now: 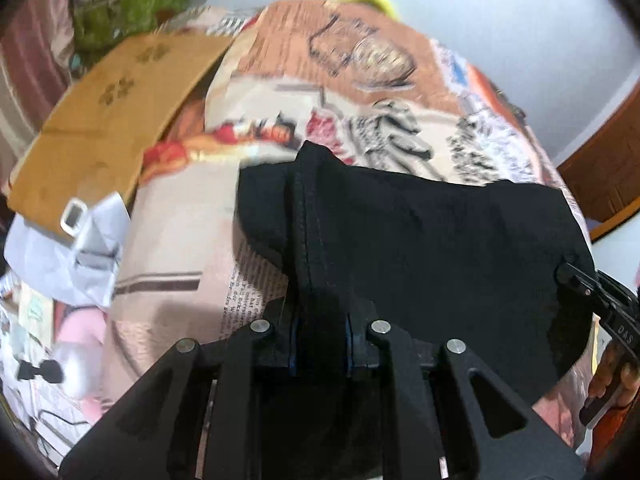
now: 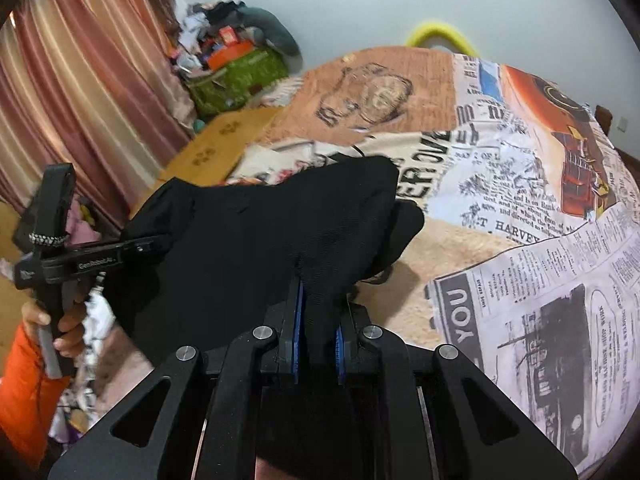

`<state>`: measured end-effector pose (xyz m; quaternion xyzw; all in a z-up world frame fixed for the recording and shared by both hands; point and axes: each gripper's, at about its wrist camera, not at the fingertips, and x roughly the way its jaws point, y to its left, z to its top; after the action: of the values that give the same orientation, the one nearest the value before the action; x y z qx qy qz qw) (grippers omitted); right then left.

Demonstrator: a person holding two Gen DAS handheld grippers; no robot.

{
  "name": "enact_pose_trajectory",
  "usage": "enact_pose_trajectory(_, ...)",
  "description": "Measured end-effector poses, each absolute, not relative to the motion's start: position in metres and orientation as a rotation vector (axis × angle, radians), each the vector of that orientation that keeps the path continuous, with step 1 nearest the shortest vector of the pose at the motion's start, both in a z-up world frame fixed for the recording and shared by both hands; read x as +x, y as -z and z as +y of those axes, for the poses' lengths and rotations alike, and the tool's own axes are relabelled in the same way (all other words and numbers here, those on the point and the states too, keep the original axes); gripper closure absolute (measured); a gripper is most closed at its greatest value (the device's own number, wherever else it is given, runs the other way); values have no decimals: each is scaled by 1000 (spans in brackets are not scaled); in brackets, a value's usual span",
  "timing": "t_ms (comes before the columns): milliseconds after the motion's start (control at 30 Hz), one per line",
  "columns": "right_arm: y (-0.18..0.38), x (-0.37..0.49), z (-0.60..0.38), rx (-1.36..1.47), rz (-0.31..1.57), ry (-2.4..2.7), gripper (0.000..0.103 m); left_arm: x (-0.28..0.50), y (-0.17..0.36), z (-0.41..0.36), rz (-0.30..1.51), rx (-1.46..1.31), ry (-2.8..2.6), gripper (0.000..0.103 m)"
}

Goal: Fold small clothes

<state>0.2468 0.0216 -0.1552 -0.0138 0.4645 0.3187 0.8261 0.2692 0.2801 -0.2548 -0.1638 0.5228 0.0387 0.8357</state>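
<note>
Each claw, left (image 1: 320, 344) and right (image 2: 318, 340), is clamped on the black garment (image 2: 260, 232), stretched crosswise between them across mid-frame above the newsprint-patterned bed (image 2: 520, 240).

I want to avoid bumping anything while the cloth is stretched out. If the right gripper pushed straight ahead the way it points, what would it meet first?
The black garment it already pinches, bunched right at the right gripper. Beyond that, probably the newspaper-print blanket; depth is unclear.

The newspaper-print bedspread (image 2: 520, 208) reads "YOU" and "HARVEY" (also a partial "ER OVE"); the black left gripper (image 2: 160, 246) carries "GenRobot.AI".
</note>
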Motion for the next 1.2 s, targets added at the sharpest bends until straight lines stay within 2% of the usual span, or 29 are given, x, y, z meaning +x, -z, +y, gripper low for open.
enact_pose_trajectory(100,169,254,22,-87,1004,-639,89,273,269,283,1123,-354,-112,78)
enact_pose_trajectory(167,175,257,19,-97,1021,-618,87,274,273,286,1125,-330,-146,65)
enact_pose_trajectory(233,178,261,12,-84,1041,-612,85,272,271,288,1114,-286,-186,60)
enact_pose_trajectory(400,158,240,-1,-117,966,-571,77,255,245,289,1049,-250,-229,60)
enact_pose_trajectory(500,146,225,0,-150,914,-619,62,240,231,285,1011,-245,-200,55)
enact_pose_trajectory(533,146,220,3,-164,913,-642,61,237,231,283,1012,-243,-191,54)
enact_pose_trajectory(700,163,209,9,-202,1000,-703,61,223,254,280,1080,-186,-234,53)
enact_pose_trajectory(867,178,202,-8,-179,1069,-681,61,201,264,295,1115,-306,-296,51)
enact_pose_trajectory(1033,154,192,-27,-117,1024,-645,61,181,220,285,1017,-287,-304,52)
enact_pose_trajectory(1200,94,168,-39,-59,840,-666,61,154,146,252,823,-222,-257,52)
